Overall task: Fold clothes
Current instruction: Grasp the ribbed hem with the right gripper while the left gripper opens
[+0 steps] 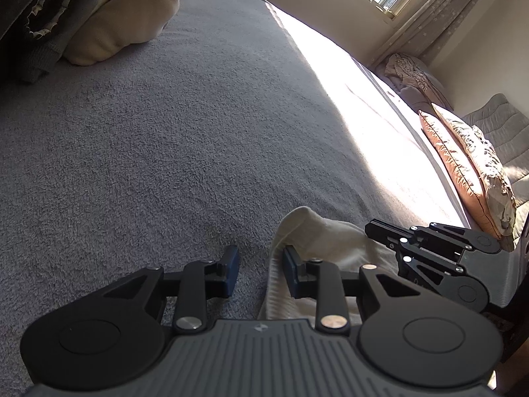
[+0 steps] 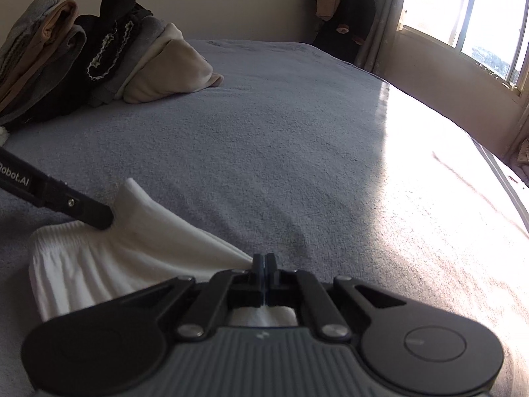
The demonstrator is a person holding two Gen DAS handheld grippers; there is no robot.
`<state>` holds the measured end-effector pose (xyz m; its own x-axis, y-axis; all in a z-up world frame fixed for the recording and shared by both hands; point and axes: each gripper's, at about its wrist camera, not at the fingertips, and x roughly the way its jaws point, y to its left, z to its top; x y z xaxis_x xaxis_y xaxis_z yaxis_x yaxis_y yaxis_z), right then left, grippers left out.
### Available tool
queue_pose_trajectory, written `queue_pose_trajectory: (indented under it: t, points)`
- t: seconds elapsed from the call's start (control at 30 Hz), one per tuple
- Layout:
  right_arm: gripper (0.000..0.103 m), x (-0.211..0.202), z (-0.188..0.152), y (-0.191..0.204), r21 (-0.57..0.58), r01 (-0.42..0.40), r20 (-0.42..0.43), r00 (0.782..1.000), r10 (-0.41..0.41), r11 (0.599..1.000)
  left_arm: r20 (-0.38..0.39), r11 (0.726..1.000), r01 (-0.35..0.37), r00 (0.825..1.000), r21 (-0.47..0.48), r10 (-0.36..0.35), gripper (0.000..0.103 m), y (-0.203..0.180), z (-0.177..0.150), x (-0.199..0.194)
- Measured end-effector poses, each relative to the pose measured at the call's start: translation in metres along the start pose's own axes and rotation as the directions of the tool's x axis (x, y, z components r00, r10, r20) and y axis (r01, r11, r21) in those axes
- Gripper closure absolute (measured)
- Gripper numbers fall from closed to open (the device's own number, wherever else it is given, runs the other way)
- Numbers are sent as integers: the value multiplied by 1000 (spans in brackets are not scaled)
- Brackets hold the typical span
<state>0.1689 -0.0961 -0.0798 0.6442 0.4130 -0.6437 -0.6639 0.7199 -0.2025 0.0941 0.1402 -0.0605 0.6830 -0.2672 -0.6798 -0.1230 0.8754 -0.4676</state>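
A white garment with an elastic waistband (image 2: 109, 258) lies on the grey bed cover (image 2: 264, 132). My right gripper (image 2: 265, 259) is shut on a corner of it, low over the bed. My left gripper (image 1: 261, 269) is open, its jaws apart around the garment's edge (image 1: 317, 235), with cloth against the right finger. The left gripper's finger (image 2: 82, 211) touches the garment's far corner in the right wrist view. The right gripper (image 1: 429, 248) shows at the right in the left wrist view, over the cloth.
A stack of folded clothes (image 2: 99, 53) in cream, grey, black and tan sits at the far left of the bed. Orange and patterned pillows (image 1: 469, 172) lie past the bed's sunlit right edge. A window (image 2: 469, 16) is on the right wall.
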Motion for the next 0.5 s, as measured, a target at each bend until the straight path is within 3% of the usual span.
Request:
queue_pose_trajectory:
  t: [0.07,0.13,0.27,0.37,0.47,0.5]
  points:
    - [92,-10,-2,-5,9,-23,29,999,23,1000,1,1000,0,1000,-5,0,72,1,0,0]
    - [74,-15,-5,-13,34,-23,27,999,22,999,2,1000,-6,1000,-4,6,72,-1,0,2]
    - [72,-11,-17,-17,-10,-63,-46,997,63,998,0,1000,-15,1000,-8,15,72,-3,1,2]
    - [66,-15,-21,-24,37,-81,-24,996,82,996,4,1000,-14,1000,-7,14,72,-4,3,2]
    - [72,-9,-23,-23,34,-86,-51,995,88,996,8,999,-29,1000,16,29,72,-6,1,3]
    - [89,-9,-24,-20,11,-74,-48,996,75,997,9,999,-34,999,23,34,72,-8,1,3]
